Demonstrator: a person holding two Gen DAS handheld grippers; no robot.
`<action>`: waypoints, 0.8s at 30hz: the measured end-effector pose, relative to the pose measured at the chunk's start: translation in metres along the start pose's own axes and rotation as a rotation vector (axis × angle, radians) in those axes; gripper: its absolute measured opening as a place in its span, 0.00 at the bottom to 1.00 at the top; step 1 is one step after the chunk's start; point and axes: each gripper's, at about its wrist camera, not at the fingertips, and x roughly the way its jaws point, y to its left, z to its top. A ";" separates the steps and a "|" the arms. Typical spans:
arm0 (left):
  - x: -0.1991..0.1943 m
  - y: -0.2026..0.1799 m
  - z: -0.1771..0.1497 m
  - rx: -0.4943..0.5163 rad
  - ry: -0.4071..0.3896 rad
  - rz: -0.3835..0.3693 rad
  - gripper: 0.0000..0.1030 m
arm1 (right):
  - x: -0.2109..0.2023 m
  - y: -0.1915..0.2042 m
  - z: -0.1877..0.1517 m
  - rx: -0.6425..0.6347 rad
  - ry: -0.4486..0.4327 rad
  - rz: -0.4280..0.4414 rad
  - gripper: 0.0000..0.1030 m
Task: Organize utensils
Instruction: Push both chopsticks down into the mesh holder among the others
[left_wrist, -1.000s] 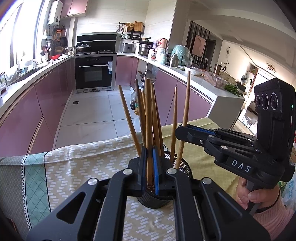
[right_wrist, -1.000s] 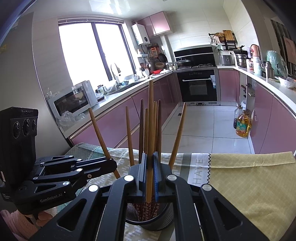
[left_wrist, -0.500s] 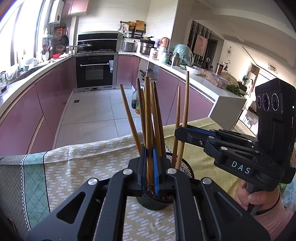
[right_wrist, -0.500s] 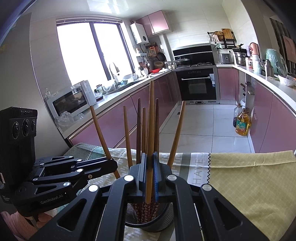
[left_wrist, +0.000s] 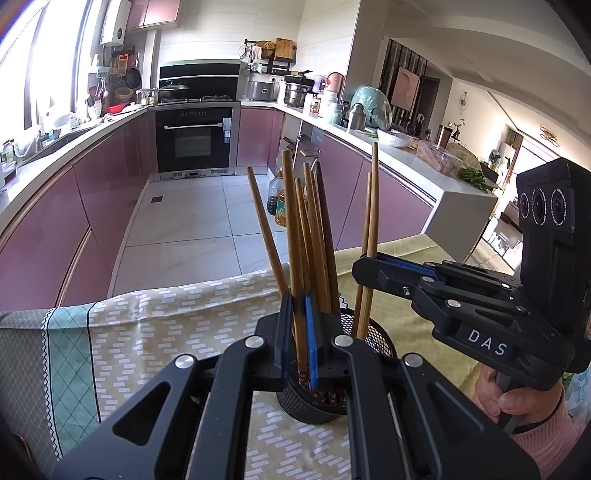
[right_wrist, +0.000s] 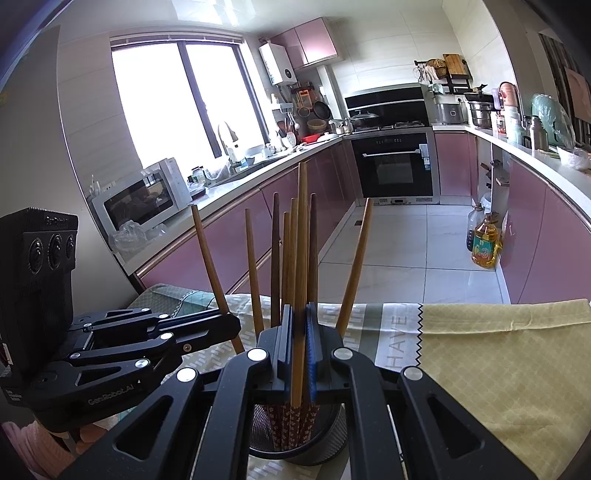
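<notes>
1. Left wrist view: the left tool (left_wrist: 297, 332) sits low in the centre of the frame, its blue pads pressed together on one chopstick (left_wrist: 293, 236) that stands upright with its lower end down inside the black mesh holder (left_wrist: 314, 406). The holder stands on the patterned cloth covering the desk (left_wrist: 147, 332), and more chopsticks lean out of it like a fan. At the right of the frame the right tool (left_wrist: 364, 267) reaches in level from the side, gripped by a hand (left_wrist: 517, 398) in a pink sleeve, and pinches a second chopstick (left_wrist: 373, 206).

2. Right wrist view: the right tool (right_wrist: 298, 332) fills the lower centre, its pads shut on a tall chopstick (right_wrist: 302, 236) whose bottom end hangs over the mouth of the mesh holder (right_wrist: 314, 454). The left tool (right_wrist: 232, 325) enters from the lower left.

3. Step in hand, as I judge it: each tool is lowering one chopstick into the holder. The next move calls for letting the sticks settle to the bottom, then spreading the pads and drawing back without knocking the others.
</notes>
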 end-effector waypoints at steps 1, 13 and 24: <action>0.001 0.000 0.000 0.000 0.001 0.002 0.08 | 0.000 0.001 0.001 0.000 -0.001 0.000 0.06; 0.007 -0.001 0.003 -0.002 0.008 0.004 0.08 | 0.004 0.000 -0.001 0.004 0.005 0.001 0.06; 0.016 0.000 0.005 -0.013 0.022 0.006 0.08 | 0.014 0.001 0.001 0.000 0.019 -0.002 0.06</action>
